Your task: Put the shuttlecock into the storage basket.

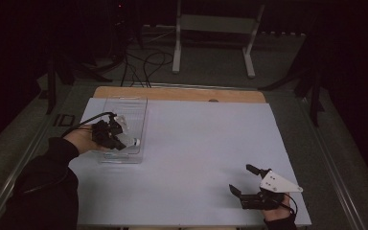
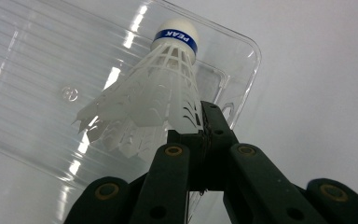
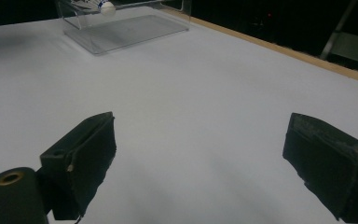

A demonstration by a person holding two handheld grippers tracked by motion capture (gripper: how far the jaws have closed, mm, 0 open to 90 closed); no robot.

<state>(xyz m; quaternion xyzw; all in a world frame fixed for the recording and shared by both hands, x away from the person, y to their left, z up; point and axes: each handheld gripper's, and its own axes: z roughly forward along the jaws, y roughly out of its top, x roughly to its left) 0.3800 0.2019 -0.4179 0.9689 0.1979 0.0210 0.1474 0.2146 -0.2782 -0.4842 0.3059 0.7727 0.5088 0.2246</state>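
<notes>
Left gripper (image 1: 117,139) over the clear plastic tray (image 1: 135,103) at the far left of the white table cover (image 1: 206,143), jaws clenched on the skirt edge of a white plastic shuttlecock (image 1: 127,136). In the left gripper view, same gripper (image 2: 205,123) pinching the lower right rim of the shuttlecock (image 2: 154,100), skirt fanned out to the left, white cork tip with a blue band pointing up and away toward the rounded corner of the tray (image 2: 42,70). Shuttlecock lifted above the ribbed tray floor, tilted, not lying flat; contact with the tray cannot be told. Left hand (image 1: 79,139) wrapped around the gripper body, dark sleeve (image 1: 43,187) entering from the lower left, black cable looping over the wrist.

Right gripper (image 1: 251,179) low on the near right of the table cover, well apart from the tray, grey three-cornered plate on top. Jaws released and spread wide, nothing between them. In the right gripper view, right gripper (image 3: 198,149) with 2 black pads standing far apart over bare white surface, tray (image 3: 126,25) seen far off at the upper left with the cork tip of the shuttlecock (image 3: 106,7) just above its rim.

Wooden table edge (image 1: 182,93) exposed along the far side of the cover.
</notes>
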